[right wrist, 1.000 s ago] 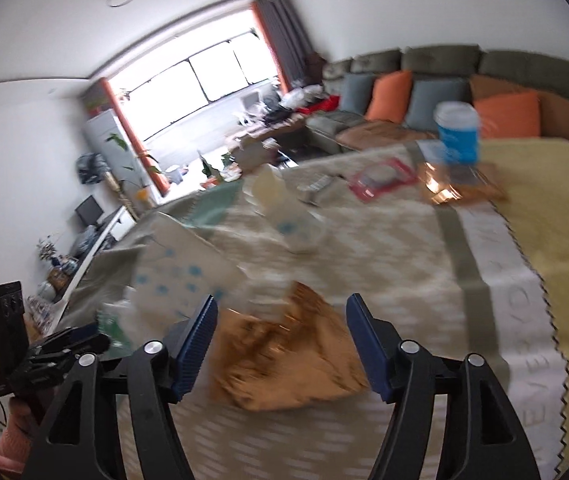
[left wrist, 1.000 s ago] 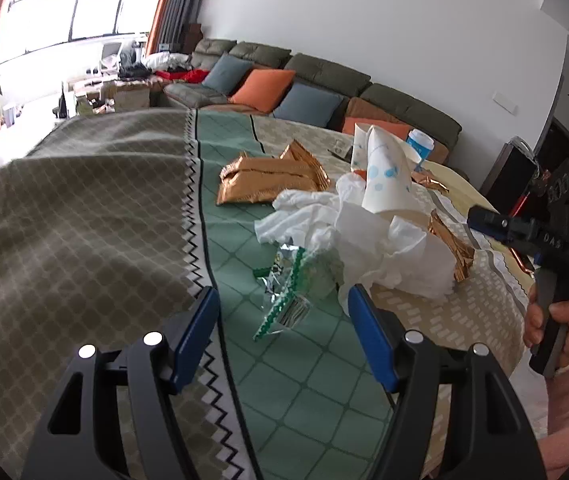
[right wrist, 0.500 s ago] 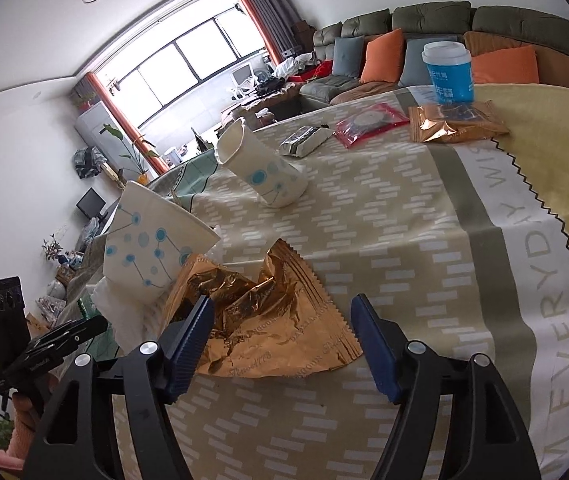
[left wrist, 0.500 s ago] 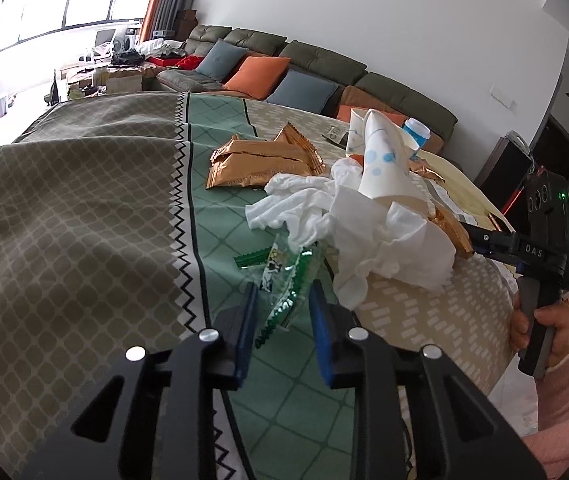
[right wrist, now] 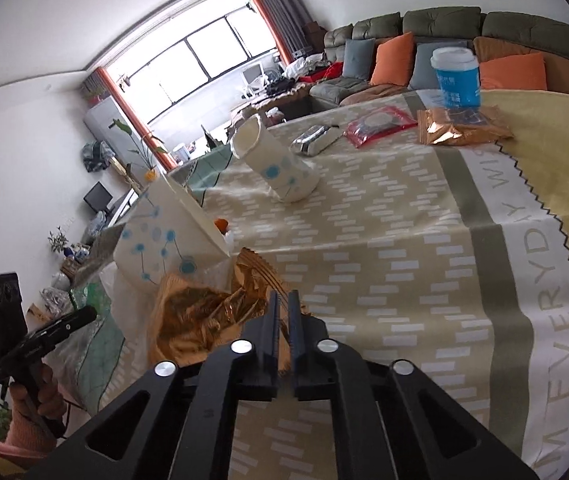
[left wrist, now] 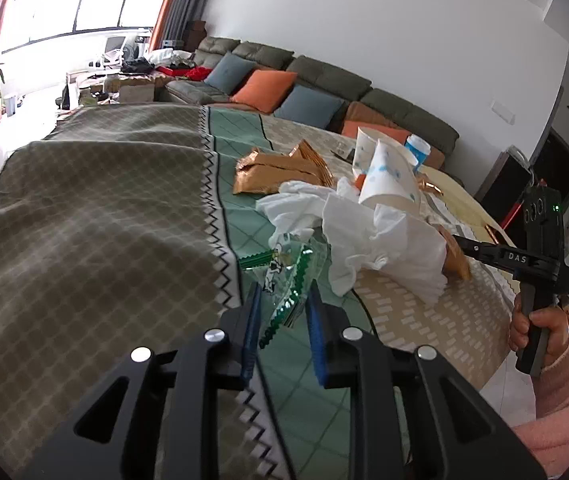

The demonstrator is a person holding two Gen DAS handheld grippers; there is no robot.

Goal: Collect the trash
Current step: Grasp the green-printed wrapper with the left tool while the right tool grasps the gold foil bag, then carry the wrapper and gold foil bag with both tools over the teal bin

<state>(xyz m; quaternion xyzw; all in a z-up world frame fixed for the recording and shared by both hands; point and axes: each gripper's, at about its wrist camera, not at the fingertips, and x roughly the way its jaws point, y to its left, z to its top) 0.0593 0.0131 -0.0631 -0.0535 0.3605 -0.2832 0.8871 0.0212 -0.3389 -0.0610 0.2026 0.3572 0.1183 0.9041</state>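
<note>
The olive-brown stretch of the cloth-covered counter point(left wrist: 96, 216) lay open to the left of the left tongs point(left wrist: 282, 312), giving wide passage there. Ahead of them the way was crowded: a crumpled white tissue heap point(left wrist: 368, 236) sat just beyond the clear green-edged wrapper point(left wrist: 288, 276), with a dotted paper cup point(left wrist: 388, 184) on top and gold packets point(left wrist: 276, 172) behind. On the right tongs' point(right wrist: 283, 320) side, the beige patterned cloth point(right wrist: 384, 240) ran free to the right and forward, up to a tipped paper cup point(right wrist: 276, 164); the near dotted cup point(right wrist: 164, 240) and crumpled gold foil point(right wrist: 204, 316) blocked the left.
</note>
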